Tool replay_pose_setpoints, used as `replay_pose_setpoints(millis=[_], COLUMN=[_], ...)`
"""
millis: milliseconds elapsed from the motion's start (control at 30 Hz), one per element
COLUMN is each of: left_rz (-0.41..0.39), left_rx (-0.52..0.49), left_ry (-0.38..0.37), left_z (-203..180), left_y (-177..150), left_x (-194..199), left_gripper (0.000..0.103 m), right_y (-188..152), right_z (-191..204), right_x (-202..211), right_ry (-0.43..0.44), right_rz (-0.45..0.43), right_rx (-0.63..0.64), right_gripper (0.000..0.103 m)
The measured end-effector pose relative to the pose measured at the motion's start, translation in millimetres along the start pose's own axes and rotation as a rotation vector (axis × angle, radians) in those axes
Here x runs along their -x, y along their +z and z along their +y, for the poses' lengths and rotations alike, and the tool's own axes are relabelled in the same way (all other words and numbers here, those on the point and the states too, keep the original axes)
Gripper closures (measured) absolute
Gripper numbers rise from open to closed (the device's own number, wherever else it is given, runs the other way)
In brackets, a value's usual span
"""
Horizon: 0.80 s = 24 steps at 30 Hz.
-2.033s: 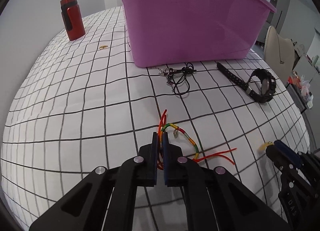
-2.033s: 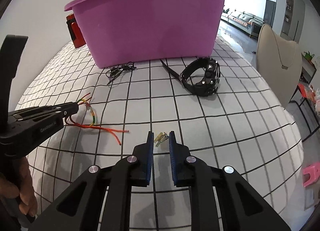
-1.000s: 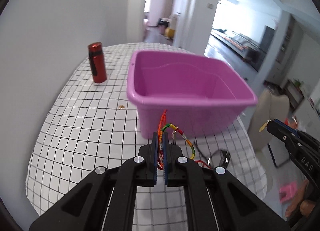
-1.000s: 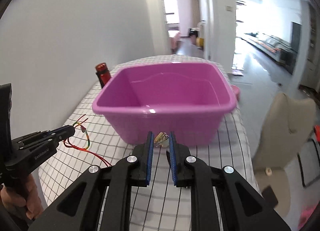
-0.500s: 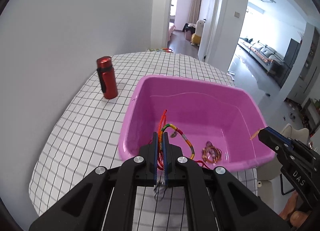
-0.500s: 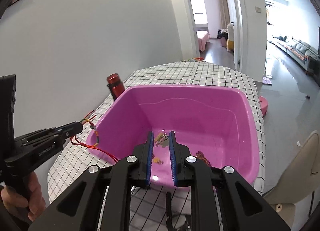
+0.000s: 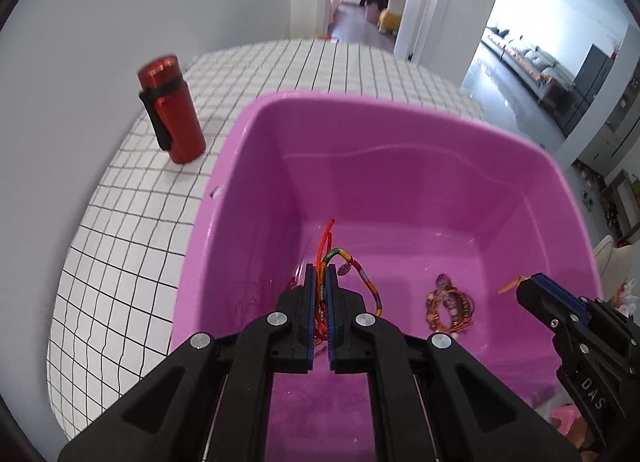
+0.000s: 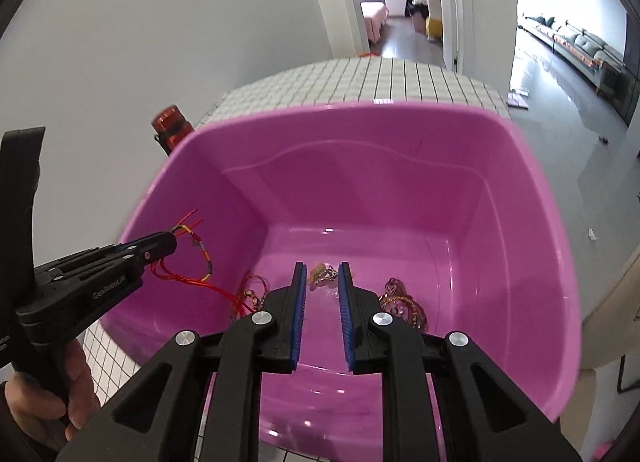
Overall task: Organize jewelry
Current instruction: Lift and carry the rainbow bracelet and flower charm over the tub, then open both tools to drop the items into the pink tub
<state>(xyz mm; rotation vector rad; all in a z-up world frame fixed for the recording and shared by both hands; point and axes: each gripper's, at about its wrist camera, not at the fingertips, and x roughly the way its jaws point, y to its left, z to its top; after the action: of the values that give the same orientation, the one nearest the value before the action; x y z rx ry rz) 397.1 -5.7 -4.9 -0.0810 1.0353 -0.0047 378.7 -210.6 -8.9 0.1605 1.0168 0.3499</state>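
Purple tub (image 7: 256,166) filled your left view; your left gripper (image 7: 320,282) stayed out of nothing, clamped on the braided bracelet (image 7: 362,278) above its floor, beaded bracelets (image 7: 450,308) lying below. From the right view, your right gripper (image 8: 322,274) pinched small gold earrings (image 8: 322,273) over the tub, jaws slightly apart

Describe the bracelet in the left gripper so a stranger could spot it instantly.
Find the pink tub on the checked table. Above its near-left corner, the left gripper pinches a woven rainbow bracelet with red cords. Unlike the beaded pieces on the tub floor, it hangs in the air.
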Motion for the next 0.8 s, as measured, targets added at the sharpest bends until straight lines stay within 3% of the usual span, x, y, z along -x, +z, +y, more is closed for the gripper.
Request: replay_pose_setpoints(millis=[267,333,367,400,433,467,567,800], left_rz=[0.063,0.063,0.058,0.05,0.038,0.024,-0.023,-0.05], left_rx=[0.014,0.008,0.001,-0.008,-0.009,-0.007,-0.033,-0.03], left_ry=[0.02,0.02,0.021,0.039,0.027,-0.009,0.044,0.035], left_z=[8.2,8.2,6.9,5.3,5.0,4.8,-3.1,-3.3], left_y=[7.0,7.8,8.0,8.2,8.7,8.2,4.8,1.8], left_x=[-23.5,-23.4,-21.5,-18.5,-15.4,-10.9,1.8,20.2], left_gripper=[0.096,0.089,0.078,0.061,0.036,0.026,0.015,0.014], right_y=[9.1,11.1,11.5,11.3,11.4,11.5,11.4,7.7], right_z=[-0.3,-1.9,-2.6,-5.6,-7.4,-9.4,-11.7,-14.6], right_x=[-21.0,-21.9,-21.5,-19.3,-16.5,-13.8,-6.6,12.7], right_ry=[-0.01,-0.025,-0.025,-0.018,-0.011,-0.014,-0.022,0.003], right_rz=[0.013,0.018,0.02,0.017,0.006,0.001,-0.011,-0.034], right_rx=[-0.027,-0.036,-0.041,-0.049,-0.061,-0.066,-0.064,-0.072], right_gripper=[0.088,0.078,0.055,0.041,0.041,0.041,0.041,0.041])
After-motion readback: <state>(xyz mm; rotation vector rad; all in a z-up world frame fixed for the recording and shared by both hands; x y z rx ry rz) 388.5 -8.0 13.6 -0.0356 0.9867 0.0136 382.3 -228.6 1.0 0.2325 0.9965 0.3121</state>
